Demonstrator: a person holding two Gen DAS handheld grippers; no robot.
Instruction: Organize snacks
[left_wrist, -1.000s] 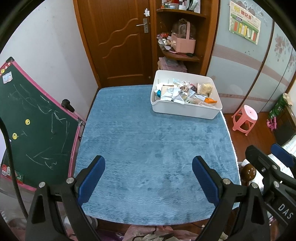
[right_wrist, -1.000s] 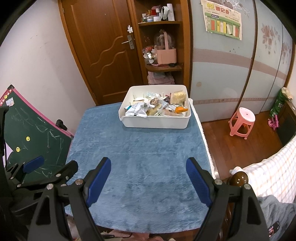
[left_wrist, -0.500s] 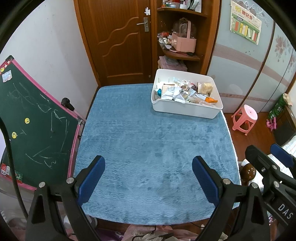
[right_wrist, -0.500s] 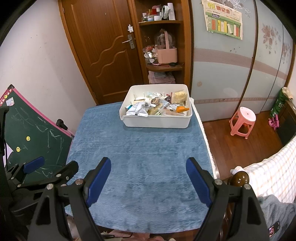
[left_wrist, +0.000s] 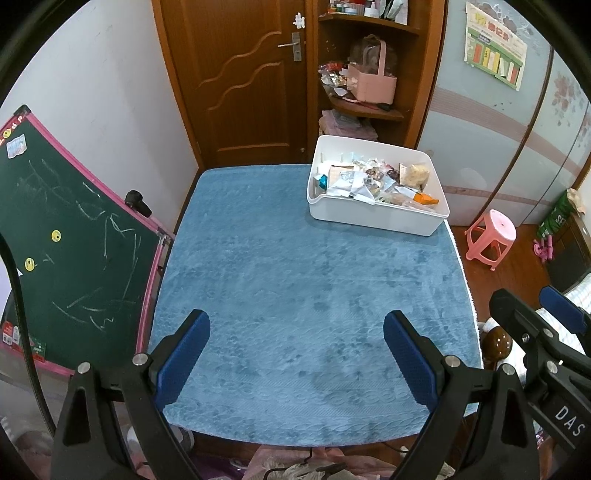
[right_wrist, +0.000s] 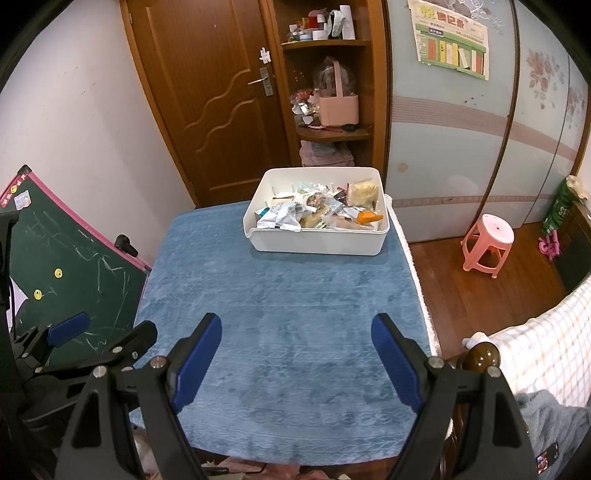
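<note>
Hovering above the near edge of the blue-covered bench, the left gripper is spread wide with nothing between its blue pads — the right gripper beside it is just as wide and empty. The white bin sits at the bench's far right corner, well apart from both, heaped with snack packets. A pink stool stands on the wooden floor.
</note>
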